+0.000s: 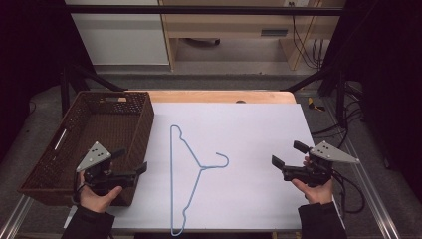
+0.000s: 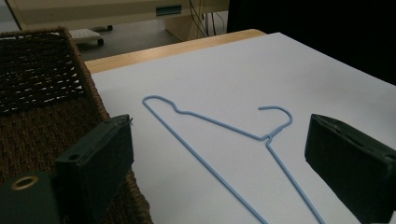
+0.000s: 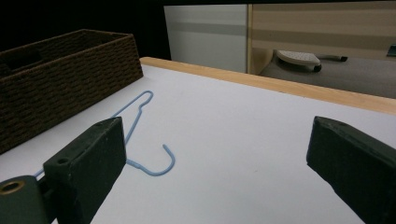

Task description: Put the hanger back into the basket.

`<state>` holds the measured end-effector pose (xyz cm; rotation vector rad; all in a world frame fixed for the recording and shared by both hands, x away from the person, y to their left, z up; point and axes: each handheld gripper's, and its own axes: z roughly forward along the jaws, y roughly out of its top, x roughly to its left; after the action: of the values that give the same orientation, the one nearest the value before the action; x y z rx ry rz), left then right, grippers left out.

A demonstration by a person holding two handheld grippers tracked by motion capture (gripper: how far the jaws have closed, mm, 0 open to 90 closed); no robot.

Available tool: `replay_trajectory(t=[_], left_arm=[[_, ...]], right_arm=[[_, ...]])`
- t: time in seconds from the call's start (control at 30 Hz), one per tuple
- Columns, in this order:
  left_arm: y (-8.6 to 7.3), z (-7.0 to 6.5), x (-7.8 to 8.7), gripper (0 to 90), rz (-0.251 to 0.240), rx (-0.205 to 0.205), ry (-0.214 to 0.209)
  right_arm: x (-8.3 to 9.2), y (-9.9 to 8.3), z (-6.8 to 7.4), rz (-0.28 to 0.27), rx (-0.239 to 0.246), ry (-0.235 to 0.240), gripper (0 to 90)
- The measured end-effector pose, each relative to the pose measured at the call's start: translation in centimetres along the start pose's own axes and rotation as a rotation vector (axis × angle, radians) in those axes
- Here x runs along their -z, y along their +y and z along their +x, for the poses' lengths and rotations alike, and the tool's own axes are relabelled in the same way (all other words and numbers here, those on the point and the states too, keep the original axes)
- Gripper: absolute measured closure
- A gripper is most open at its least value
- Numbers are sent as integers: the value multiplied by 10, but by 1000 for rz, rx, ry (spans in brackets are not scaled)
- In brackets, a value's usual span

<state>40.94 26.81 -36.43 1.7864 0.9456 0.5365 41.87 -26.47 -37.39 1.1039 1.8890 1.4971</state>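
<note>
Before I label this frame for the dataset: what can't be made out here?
- Hanger: its near end meets the bottom edge of the high view; the left gripper view cuts it too.
- Basket: near corner hidden by the left gripper and hand, high view.
- Right gripper: the hand hides its underside.

Dim, soft overhead light; dark surroundings

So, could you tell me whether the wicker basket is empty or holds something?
Empty, as far as shown: the high view shows only bare weave on the floor of the basket; the hanger lies outside on the white sheet.
</note>
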Motion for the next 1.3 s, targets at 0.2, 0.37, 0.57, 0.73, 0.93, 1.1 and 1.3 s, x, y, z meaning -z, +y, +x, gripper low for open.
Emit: replay_trajectory(t=[0.2, 0.37, 0.57, 0.73, 0.93, 1.1, 1.3], left_arm=[[3, -13, -4, 83, -2, -9, -17], [5, -23, -8, 93, 4, -22, -30], [7, -40, -16, 98, 24, -42, -47], [5, -55, -28, 105, 52, -59, -69], [1, -66, -40, 111, 95, -76, -82], [0, -73, -50, 123, 124, -80, -93], [2, -79, -63, 136, 165, -76, -86]], right_arm=[[0, 0, 0, 2, -1, -4, 53], [-1, 0, 1, 7, 7, -8, 53], [-1, 1, 4, 10, 13, -11, 54], [-4, 1, 6, 18, 20, -9, 53], [-4, 1, 8, 20, 24, -13, 53], [-4, 1, 8, 19, 21, -11, 54], [-7, 0, 11, 33, 20, -8, 56]])
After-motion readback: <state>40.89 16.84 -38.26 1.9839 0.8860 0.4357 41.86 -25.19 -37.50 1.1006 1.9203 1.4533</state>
